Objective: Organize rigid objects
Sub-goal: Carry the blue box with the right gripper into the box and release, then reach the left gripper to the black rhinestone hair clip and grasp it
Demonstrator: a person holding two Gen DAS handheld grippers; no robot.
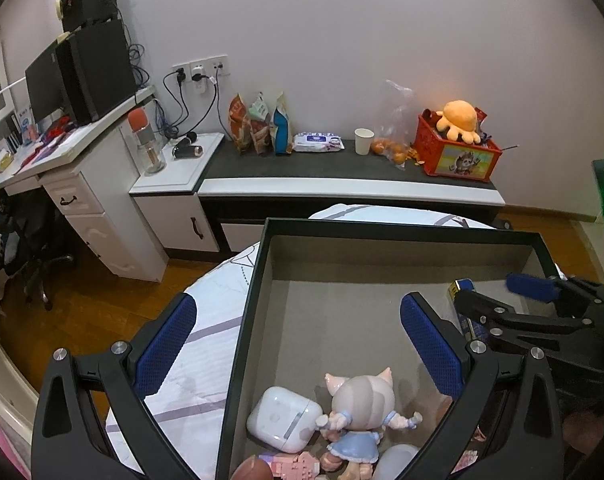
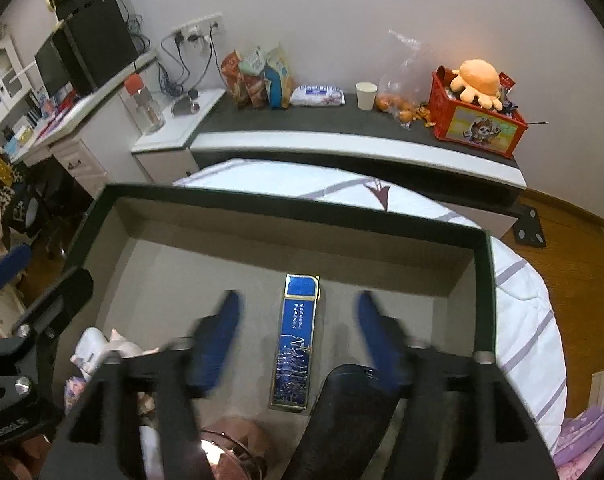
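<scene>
A dark-rimmed box (image 1: 258,264) with a grey floor lies on the bed. In the left wrist view it holds a white earbud case (image 1: 282,418), a cat-eared doll in a blue dress (image 1: 362,412) and a pink block toy (image 1: 294,464). My left gripper (image 1: 298,344) is open, above these, straddling the box's left wall. In the right wrist view a blue and gold box (image 2: 296,340) lies flat on the box floor (image 2: 174,280). My right gripper (image 2: 298,332) is open and empty, its fingers either side of the blue box, apart from it. It also shows in the left wrist view (image 1: 498,296).
A low dark cabinet (image 1: 342,168) along the wall carries snack bags (image 1: 258,124), a wipes pack (image 1: 318,142), a paper cup (image 1: 364,141) and a red crate (image 1: 458,152) with an orange plush. A white desk (image 1: 82,184) stands at left. A dark pouch (image 2: 342,408) and a brown object (image 2: 234,440) lie near the right gripper.
</scene>
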